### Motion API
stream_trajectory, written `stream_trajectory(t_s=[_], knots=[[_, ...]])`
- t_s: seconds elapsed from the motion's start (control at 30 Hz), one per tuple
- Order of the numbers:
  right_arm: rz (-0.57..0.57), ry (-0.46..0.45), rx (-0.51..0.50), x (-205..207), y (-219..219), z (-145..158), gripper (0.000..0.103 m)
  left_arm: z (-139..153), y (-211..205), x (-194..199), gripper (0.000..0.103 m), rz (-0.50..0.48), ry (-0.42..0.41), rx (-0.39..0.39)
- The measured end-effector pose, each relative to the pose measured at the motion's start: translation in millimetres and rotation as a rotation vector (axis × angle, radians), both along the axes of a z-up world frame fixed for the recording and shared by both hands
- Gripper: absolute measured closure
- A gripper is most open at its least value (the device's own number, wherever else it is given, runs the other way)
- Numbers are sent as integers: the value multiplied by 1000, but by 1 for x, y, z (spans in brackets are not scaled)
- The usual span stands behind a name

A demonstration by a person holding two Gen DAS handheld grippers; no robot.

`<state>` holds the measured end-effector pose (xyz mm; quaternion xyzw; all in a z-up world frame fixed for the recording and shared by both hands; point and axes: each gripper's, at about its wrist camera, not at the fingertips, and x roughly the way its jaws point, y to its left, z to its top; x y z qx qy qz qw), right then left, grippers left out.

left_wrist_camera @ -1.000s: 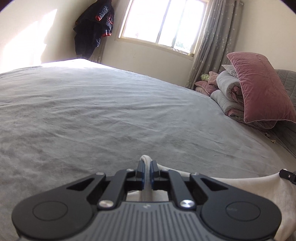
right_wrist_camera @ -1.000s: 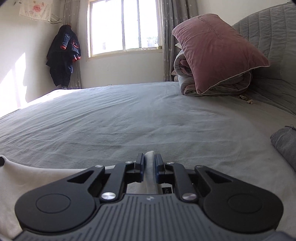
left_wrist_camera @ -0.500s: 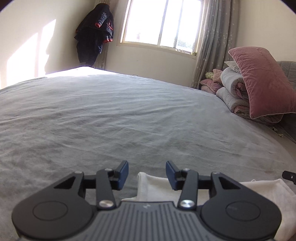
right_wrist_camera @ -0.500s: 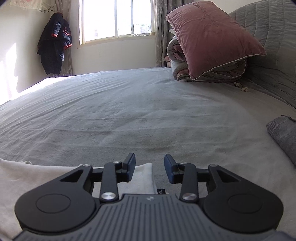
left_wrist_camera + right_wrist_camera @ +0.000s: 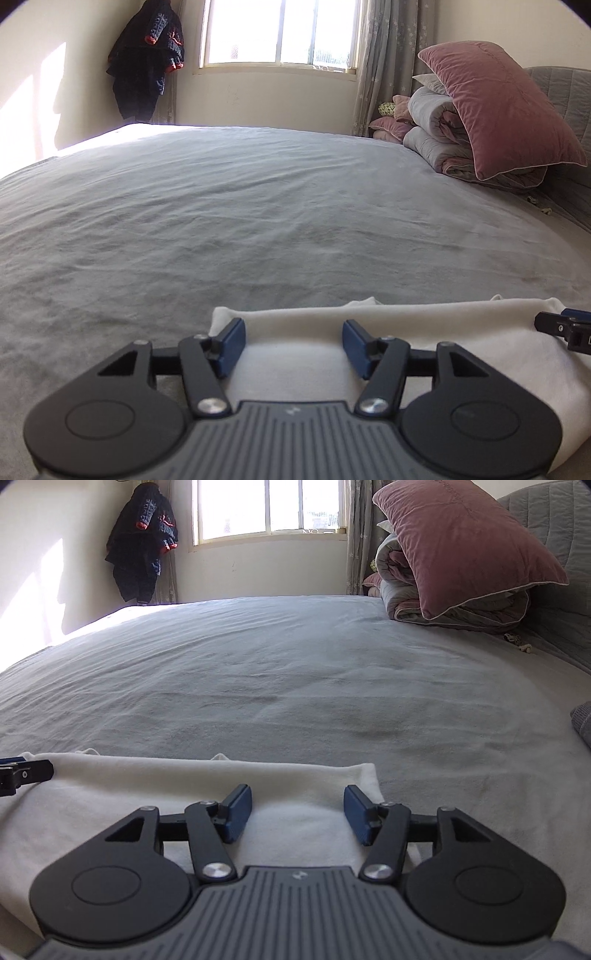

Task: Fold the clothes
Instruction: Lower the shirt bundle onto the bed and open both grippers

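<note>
Now I am holding my left hand-held gripper (image 5: 293, 345) over the left end of the white garment (image 5: 424, 325), its jaws opening, with cloth lying between the blue pads (image 5: 231, 347) but not pinched. My right hand-held gripper (image 5: 297, 819) is hovering over the right end, jaws also opening, nothing clamped. The garment is lying flat on the grey bed (image 5: 295, 672), near the close edge, its far edge forming a straight fold line across both views, its right corner (image 5: 367, 771) squared off. Beyond that line the sheet is stretching wide and bare toward the window (image 5: 280, 33). A pink pillow (image 5: 506, 107) is sitting atop folded quilts (image 5: 436, 122) far right.
</note>
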<state>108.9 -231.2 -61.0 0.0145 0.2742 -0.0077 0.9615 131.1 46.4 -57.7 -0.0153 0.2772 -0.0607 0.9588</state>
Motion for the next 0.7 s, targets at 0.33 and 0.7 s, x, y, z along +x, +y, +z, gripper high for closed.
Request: stream_trajectory(t_s=[0.33,0.7], knots=[[1,-21,-49,-19,2,9,42,21,22,-24,29,20,1,12],[30,-62,39,-40,20,31,42,18,88,-44,26,114,210,-343]])
